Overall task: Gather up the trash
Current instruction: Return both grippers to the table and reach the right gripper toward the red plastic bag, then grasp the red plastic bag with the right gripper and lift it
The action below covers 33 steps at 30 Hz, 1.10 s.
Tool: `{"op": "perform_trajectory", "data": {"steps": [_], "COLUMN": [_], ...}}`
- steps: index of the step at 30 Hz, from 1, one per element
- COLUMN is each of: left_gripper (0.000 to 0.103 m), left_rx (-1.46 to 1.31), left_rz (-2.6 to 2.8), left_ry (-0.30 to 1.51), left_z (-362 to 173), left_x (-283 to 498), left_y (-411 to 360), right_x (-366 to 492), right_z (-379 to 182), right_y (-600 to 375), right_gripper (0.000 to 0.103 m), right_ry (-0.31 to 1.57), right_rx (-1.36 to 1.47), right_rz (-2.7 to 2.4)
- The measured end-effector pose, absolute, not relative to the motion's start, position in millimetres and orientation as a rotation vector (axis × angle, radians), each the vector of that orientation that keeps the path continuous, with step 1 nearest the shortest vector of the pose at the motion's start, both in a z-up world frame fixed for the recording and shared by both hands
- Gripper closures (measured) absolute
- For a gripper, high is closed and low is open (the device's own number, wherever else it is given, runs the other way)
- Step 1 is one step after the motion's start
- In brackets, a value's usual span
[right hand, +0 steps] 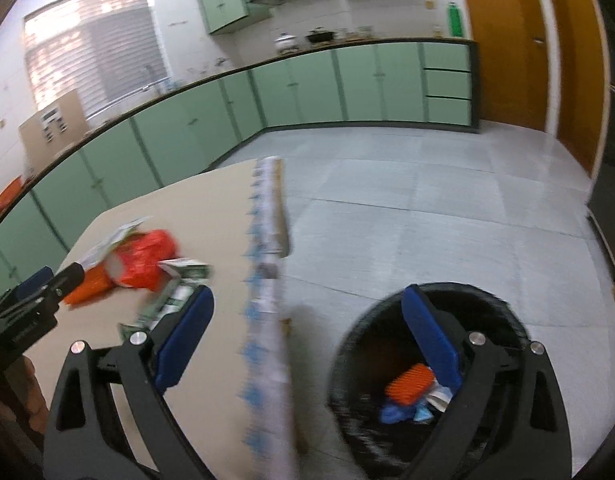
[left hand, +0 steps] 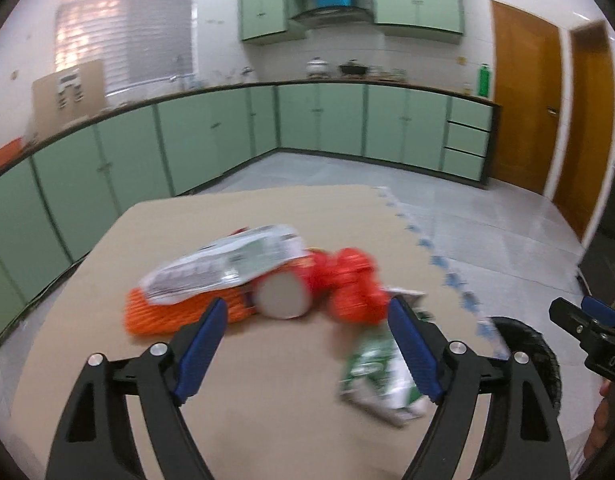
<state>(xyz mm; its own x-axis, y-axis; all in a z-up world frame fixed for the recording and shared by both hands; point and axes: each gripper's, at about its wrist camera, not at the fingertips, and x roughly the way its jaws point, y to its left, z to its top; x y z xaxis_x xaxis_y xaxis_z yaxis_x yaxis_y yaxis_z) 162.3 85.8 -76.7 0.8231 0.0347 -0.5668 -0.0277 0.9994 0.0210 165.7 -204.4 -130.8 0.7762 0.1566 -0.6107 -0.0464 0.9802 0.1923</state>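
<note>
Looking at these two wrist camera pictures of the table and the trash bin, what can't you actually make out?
- Print on the white-and-grey wrapper and green-and-white wrapper: motion blur, left wrist view.
- Grey round end in the red pile: blurred, unidentifiable.
- Round black trash bin: the right gripper finger hides part of its contents; its far side is cut off in the left wrist view.

The left gripper (left hand: 303,316) points forward and downward, its blue-padded jaws spread wide and empty. The right gripper (right hand: 307,308) is at its three o'clock, jaws likewise wide apart, gripping nothing.
</note>
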Motion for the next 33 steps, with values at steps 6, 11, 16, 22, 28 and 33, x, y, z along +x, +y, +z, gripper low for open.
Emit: {"op": "perform_trajectory", "data": {"steps": [6,11,16,22,28,33], "left_gripper": [0.022,0.022,0.022,0.022,0.022,0.022], "left_rx": [-0.004,-0.020,-0.019,-0.032,-0.045,-0.053], "left_rz": [0.085,0.099,0.106,0.135,0.152,0.150], "left_ry": [0.611,0.628,0.643,0.657,0.675,0.679], "left_z": [-85,-91,-98,-106,-111,-113], "left_x": [160,166,172,177,180,180], "left_y": [124,136,142,158,171,175], "right_x": [190,210,216,232,241,246], "right_z": [-137,-146,-144,-140,-142,-145], "right_y": [-143,-114,-99,-75,-51,-44], "right_gripper": [0.011,0.011,0.012,0.031,0.045,0.051], "right_ry": [0.716,0.757,0.736,0.728,0.738,0.754], "right_rx": [0.135,0.122,0.100,0.076,0.036,0.022], "right_rz": [0.201,0.222,0.239,0.298,0.333,0.344]}}
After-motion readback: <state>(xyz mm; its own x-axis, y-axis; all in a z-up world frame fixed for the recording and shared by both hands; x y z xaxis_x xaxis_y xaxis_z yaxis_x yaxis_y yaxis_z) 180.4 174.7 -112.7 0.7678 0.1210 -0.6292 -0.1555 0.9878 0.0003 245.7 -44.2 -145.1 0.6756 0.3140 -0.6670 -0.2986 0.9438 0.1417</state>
